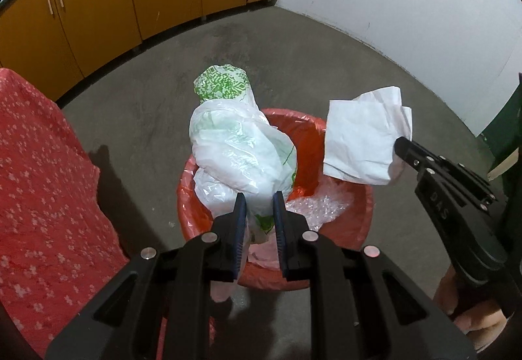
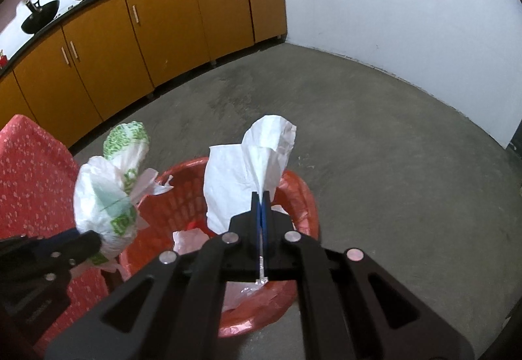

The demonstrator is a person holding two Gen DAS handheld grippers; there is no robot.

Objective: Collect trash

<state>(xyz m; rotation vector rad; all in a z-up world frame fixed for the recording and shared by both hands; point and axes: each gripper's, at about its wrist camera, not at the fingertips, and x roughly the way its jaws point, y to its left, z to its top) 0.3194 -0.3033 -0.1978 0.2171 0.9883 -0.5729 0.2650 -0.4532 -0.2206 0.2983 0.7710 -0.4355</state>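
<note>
A red trash basket (image 1: 362, 213) lined with a red bag stands on the floor; it also shows in the right wrist view (image 2: 306, 197). My left gripper (image 1: 259, 197) is shut on a white plastic bag with green print (image 1: 238, 144) and holds it over the basket's left side; the bag shows in the right wrist view (image 2: 107, 197) too. My right gripper (image 2: 261, 195) is shut on a white crumpled paper (image 2: 248, 171), held above the basket; in the left wrist view the paper (image 1: 362, 141) hangs over the basket's right rim. Clear plastic and pink scraps lie inside the basket.
A red flowered cloth (image 1: 42, 184) covers something at the left, close to the basket. Orange cabinets (image 2: 163, 30) line the far wall under a dark counter with pans. A white wall (image 2: 391, 17) is at the right. The floor (image 2: 391, 180) is grey concrete.
</note>
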